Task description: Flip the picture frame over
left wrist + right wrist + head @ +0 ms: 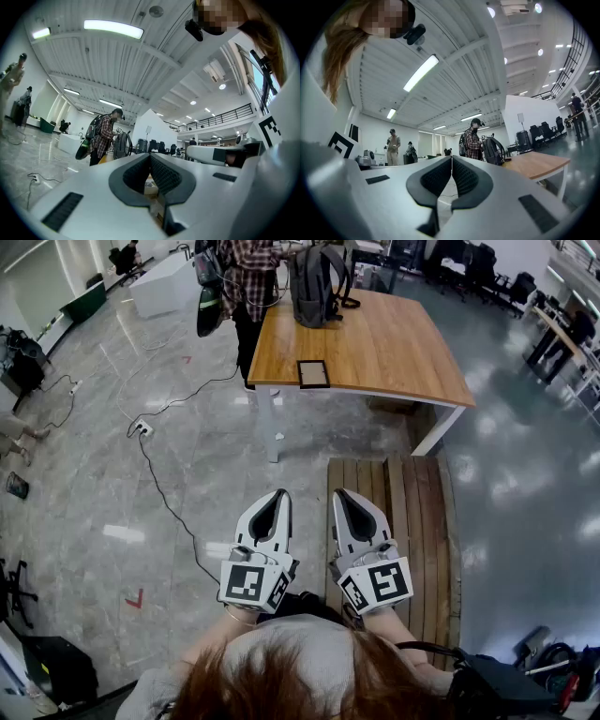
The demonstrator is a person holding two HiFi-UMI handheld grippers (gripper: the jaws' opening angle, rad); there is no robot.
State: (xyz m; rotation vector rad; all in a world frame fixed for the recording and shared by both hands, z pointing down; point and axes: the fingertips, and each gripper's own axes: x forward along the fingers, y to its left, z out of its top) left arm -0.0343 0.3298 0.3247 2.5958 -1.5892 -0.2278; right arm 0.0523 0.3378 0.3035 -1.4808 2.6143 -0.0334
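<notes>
- Holding both tools level and close to my body, I have the left tool [275,495] with its jaws pressed together and nothing between them.
- My right tool [342,495] sits just beside it, its jaws likewise closed on nothing.
- The picture frame [313,374], dark-bordered, lies flat near the front edge of the wooden surface [394,343], well apart from both tools.
- A grey backpack [316,273] stands upright further back on that surface.
- A person in a plaid shirt [246,277] stands at its far left corner.
- A slatted wooden platform [403,512] lies on the floor beneath my right tool.
</notes>
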